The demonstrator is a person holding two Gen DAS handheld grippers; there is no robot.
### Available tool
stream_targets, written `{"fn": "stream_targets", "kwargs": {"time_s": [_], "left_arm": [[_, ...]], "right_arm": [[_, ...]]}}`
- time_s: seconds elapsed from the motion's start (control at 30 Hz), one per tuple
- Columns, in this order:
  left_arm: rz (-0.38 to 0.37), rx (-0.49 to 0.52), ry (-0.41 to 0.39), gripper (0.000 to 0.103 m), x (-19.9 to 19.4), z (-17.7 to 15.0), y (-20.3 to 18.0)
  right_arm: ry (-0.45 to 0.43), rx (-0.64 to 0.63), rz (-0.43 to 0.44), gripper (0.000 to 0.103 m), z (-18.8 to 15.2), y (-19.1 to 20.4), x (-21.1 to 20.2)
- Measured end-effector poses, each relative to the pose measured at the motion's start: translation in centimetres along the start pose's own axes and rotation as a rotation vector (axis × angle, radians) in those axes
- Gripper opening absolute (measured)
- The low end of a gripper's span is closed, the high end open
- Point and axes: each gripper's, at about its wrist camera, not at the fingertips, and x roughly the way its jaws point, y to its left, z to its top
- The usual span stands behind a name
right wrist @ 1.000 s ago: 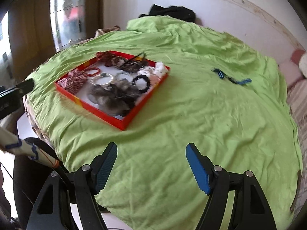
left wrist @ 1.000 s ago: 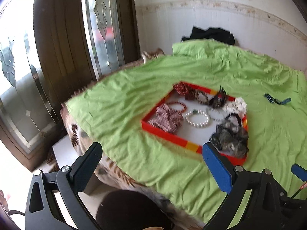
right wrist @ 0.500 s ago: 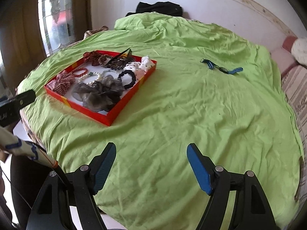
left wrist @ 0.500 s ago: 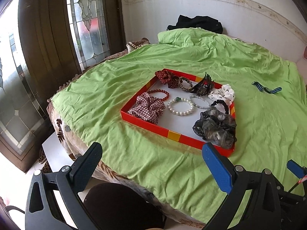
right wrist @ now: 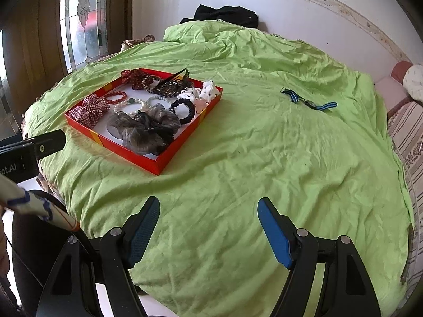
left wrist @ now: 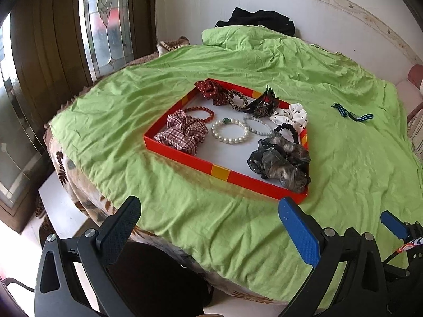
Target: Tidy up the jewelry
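Observation:
A red tray lies on the green bed cover. It holds scrunchies, bead bracelets and a hair claw: a plaid scrunchie, a pearl bracelet, a grey scrunchie, a white dotted scrunchie. A blue striped watch lies apart on the cover, right of the tray. My left gripper is open and empty, in front of the tray. My right gripper is open and empty over the bare cover.
The green cover drapes a bed whose near edge drops off by the grippers. A black garment lies at the far end against the wall. A glass-panelled door stands at the left. A striped pillow is at the right.
Both cameras have swung: the tray moved toward the centre in the left view and leftward, then slightly back, in the right view. Both grippers stayed open and empty.

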Motion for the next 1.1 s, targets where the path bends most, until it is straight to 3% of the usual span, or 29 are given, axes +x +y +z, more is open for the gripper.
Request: {"fn": "stream_targets", "kwargs": {"time_s": [1.1], "left_arm": [[-0.003, -0.022, 0.007, 0.103, -0.6, -0.5, 0.2]], "right_arm": [[-0.019, -0.035, -0.001, 0.082, -0.1, 1.5, -1.0]]}}
